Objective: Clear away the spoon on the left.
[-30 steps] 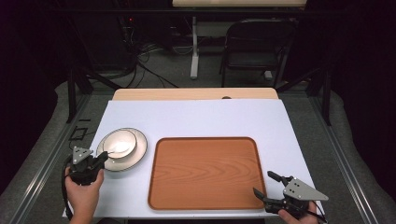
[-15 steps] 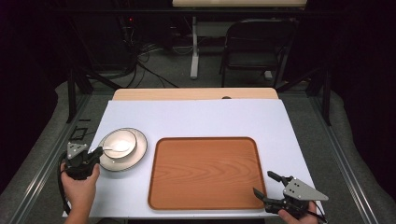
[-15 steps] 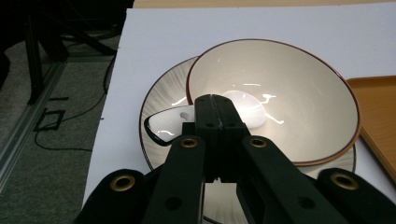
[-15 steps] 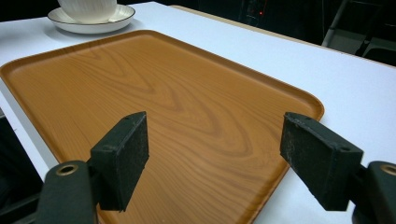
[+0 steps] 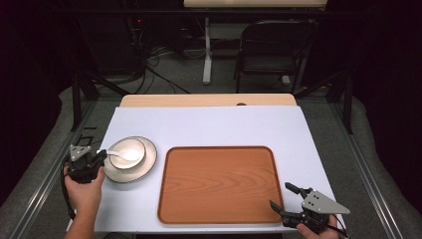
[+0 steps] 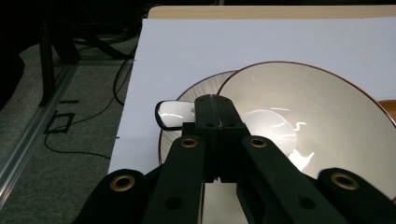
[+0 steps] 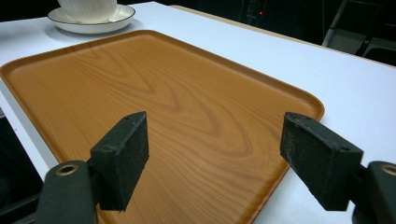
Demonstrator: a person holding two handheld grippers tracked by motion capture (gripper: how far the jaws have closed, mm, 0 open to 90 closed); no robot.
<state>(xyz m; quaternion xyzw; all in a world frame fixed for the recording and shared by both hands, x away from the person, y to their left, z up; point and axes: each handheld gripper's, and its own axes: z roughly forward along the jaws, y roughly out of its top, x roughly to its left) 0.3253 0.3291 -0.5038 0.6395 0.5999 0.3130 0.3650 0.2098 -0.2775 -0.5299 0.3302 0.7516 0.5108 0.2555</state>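
A white bowl (image 5: 127,151) sits on a white, brown-rimmed plate (image 5: 147,167) at the left of the table. A white spoon (image 5: 124,154) rests with its scoop inside the bowl. My left gripper (image 5: 102,155) stands at the plate's left edge, shut on the spoon's handle. In the left gripper view the gripper (image 6: 215,108) is pressed together over the handle end (image 6: 172,115), with the bowl (image 6: 317,116) and plate (image 6: 198,91) beyond. My right gripper (image 5: 281,195) is open above the near right corner of the wooden tray (image 5: 219,181), as the right gripper view (image 7: 222,156) confirms.
The tray (image 7: 154,84) lies bare in the middle of the white table top (image 5: 209,124). The bowl and plate (image 7: 88,14) show at the far left of the right gripper view. A chair (image 5: 271,55) and cables lie on the floor beyond the table.
My left gripper has shifted a little left and away from the person along the plate's edge, still on the spoon. The right gripper has stayed put.
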